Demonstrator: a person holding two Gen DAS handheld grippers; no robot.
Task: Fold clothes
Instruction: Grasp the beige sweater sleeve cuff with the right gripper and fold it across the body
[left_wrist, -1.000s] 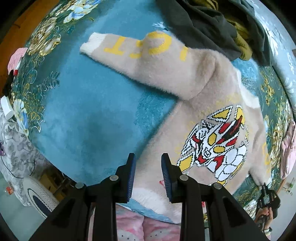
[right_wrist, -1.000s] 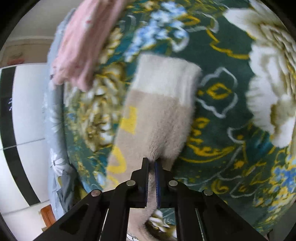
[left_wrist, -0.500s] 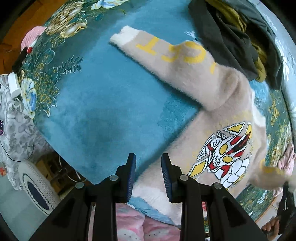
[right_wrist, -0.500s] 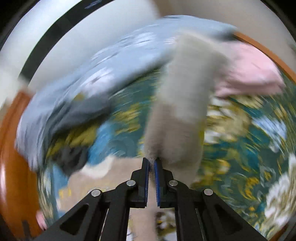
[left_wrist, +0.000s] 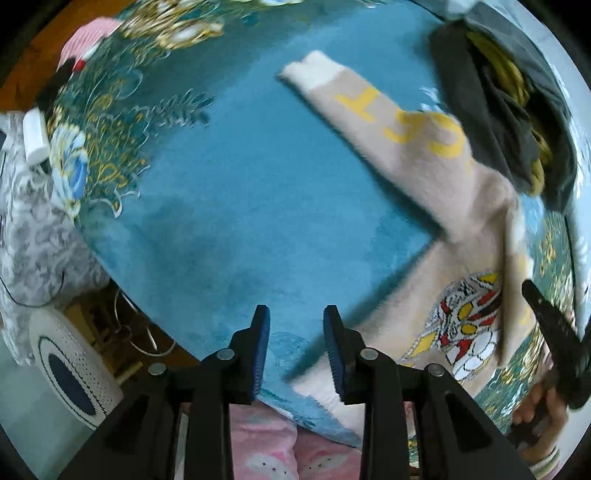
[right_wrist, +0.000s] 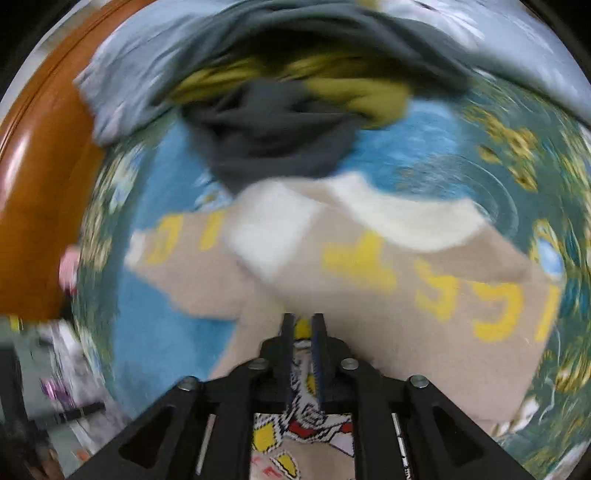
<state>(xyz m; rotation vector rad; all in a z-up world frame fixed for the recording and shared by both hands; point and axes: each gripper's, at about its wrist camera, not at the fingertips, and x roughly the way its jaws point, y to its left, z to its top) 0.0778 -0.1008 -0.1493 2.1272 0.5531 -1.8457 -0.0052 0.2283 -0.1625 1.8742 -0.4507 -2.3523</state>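
A beige fuzzy sweater with yellow letters and a robot picture lies on a teal flowered blanket. One sleeve stretches out to the far left. My left gripper is open and empty, hovering above the sweater's hem. My right gripper is over the sweater's chest, its jaws a narrow gap apart. The other sleeve lies folded across the body, its white cuff ahead of the fingertips. I cannot tell whether the jaws still pinch cloth. The right gripper also shows in the left wrist view.
A heap of dark grey and mustard clothes lies beyond the sweater, also in the right wrist view. A pink garment sits at the far left bed edge. A white round device stands on the floor below the bed.
My right gripper has carried the right sleeve up and over onto the sweater's body, and its jaws now stand slightly apart. My left gripper has drifted left and stays open.
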